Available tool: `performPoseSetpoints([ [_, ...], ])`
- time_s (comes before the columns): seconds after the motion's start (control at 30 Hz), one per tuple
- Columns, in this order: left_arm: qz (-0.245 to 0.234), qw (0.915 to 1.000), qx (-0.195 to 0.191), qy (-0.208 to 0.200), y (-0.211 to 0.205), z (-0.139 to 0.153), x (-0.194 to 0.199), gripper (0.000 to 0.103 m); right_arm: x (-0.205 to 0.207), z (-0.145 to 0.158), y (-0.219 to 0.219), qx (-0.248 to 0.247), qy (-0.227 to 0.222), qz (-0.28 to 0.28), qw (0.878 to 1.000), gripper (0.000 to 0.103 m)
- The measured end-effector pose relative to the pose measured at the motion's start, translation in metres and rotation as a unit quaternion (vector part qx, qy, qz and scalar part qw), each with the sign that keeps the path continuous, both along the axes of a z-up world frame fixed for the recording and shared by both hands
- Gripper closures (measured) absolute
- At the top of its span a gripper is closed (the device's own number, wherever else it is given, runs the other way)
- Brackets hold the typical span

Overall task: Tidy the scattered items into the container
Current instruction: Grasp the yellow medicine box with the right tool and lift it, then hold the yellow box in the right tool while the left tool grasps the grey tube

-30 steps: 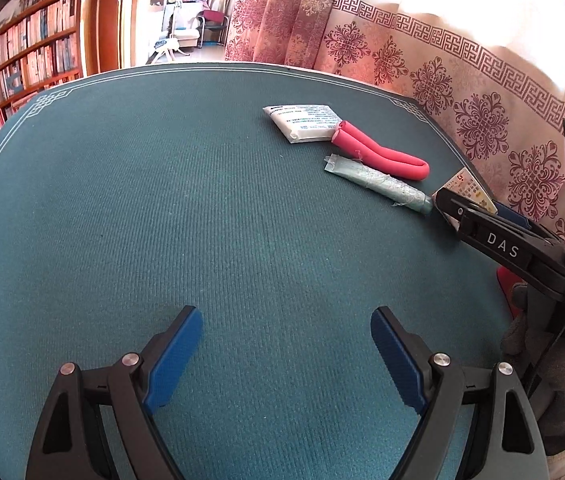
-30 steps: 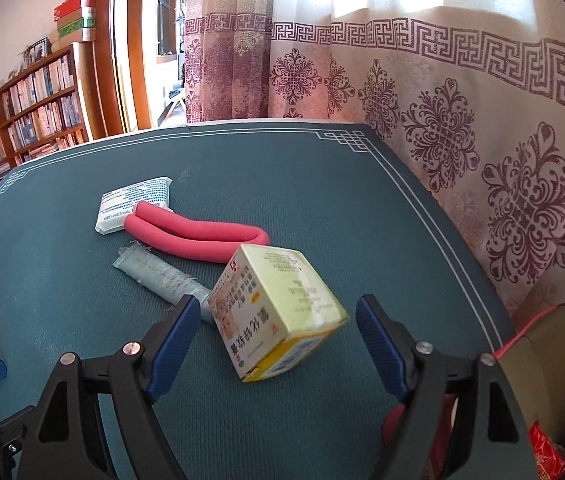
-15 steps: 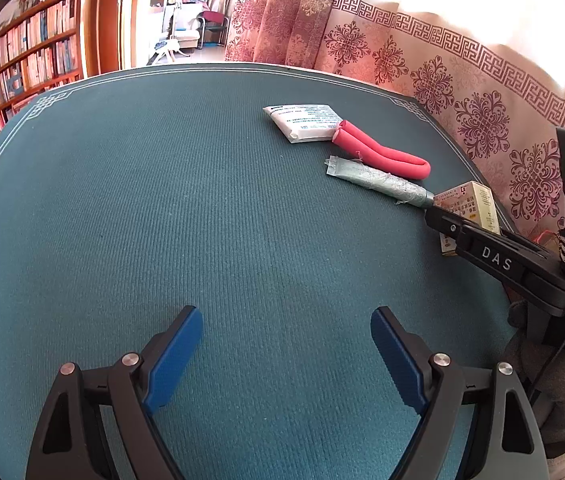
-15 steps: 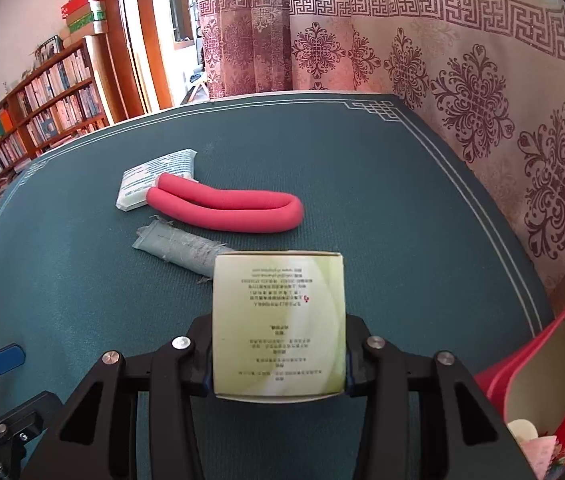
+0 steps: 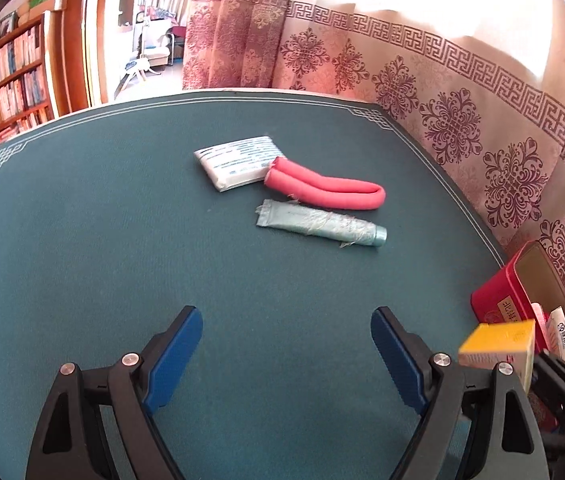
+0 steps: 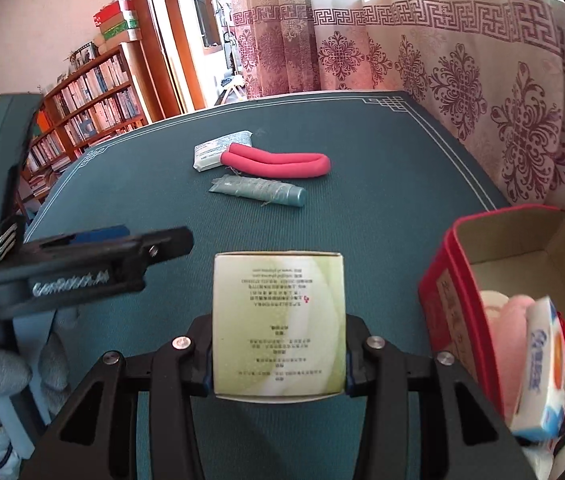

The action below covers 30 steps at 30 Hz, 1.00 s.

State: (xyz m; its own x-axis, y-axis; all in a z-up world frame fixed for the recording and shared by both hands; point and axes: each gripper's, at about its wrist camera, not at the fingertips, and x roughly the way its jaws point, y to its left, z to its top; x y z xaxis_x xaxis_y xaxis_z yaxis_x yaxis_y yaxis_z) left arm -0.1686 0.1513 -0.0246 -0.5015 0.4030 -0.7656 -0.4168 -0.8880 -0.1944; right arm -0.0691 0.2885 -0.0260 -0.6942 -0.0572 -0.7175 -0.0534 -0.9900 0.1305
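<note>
Your right hand-held gripper (image 6: 278, 364) pinches the box (image 6: 278, 322), held just left of the red container (image 6: 442, 280), which already holds several items. Your left hand-held gripper (image 5: 286, 354) hangs spread and empty. Left on the green tabletop (image 5: 102, 240): foam roll (image 5: 322, 186), packet (image 5: 238, 162), tube (image 5: 318, 224). Bookshelves and curtains surround.

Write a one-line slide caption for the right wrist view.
Right gripper clamps a pale green box beside the open red container; pink foam tube, teal tube and white packet remain on the table.
</note>
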Motion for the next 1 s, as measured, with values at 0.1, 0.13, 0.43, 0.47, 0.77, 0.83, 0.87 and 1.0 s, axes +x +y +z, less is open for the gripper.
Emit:
performPoseSetpoints([
  [0.1, -0.006, 0.9999, -0.009, 0.003, 0.015, 0.002, -0.009, 0.015, 0.018, 0.003, -0.001, 0.006, 0.011, 0.009, 1.0, 0.055],
  [0.13, -0.005, 0.9999, -0.01, 0.001, 0.02, 0.003, -0.013, 0.015, 0.022, 0.003, -0.002, 0.011, 0.015, 0.012, 1.0, 0.055],
  [0.43, 0.015, 0.9996, -0.021, -0.01, 0.069, 0.003, -0.042, 0.015, 0.037, -0.015, -0.002, 0.007, 0.016, 0.026, 1.0, 0.055],
  [0.47, 0.019, 0.9995, -0.023, -0.008, 0.076, 0.002, -0.045, 0.015, 0.037, -0.016, -0.003, 0.005, 0.017, 0.028, 0.999, 0.055],
  [0.77, 0.052, 0.9945, -0.09, 0.017, 0.094, -0.019, -0.063, 0.012, 0.031, -0.024, 0.002, -0.016, 0.013, 0.038, 0.999, 0.055],
  [0.83, 0.047, 0.9944, -0.094, 0.008, 0.085, -0.021, -0.061, 0.012, 0.03, -0.026, 0.003, -0.025, 0.01, 0.036, 0.999, 0.055],
  [0.87, 0.044, 0.9947, -0.093, 0.003, 0.079, -0.023, -0.059, 0.012, 0.029, -0.026, 0.004, -0.027, 0.009, 0.036, 0.999, 0.055],
  [1.0, 0.045, 0.9936, -0.103, 0.002, 0.045, -0.028, -0.047, 0.012, 0.028, -0.024, 0.006, -0.032, 0.015, 0.038, 0.999, 0.055],
])
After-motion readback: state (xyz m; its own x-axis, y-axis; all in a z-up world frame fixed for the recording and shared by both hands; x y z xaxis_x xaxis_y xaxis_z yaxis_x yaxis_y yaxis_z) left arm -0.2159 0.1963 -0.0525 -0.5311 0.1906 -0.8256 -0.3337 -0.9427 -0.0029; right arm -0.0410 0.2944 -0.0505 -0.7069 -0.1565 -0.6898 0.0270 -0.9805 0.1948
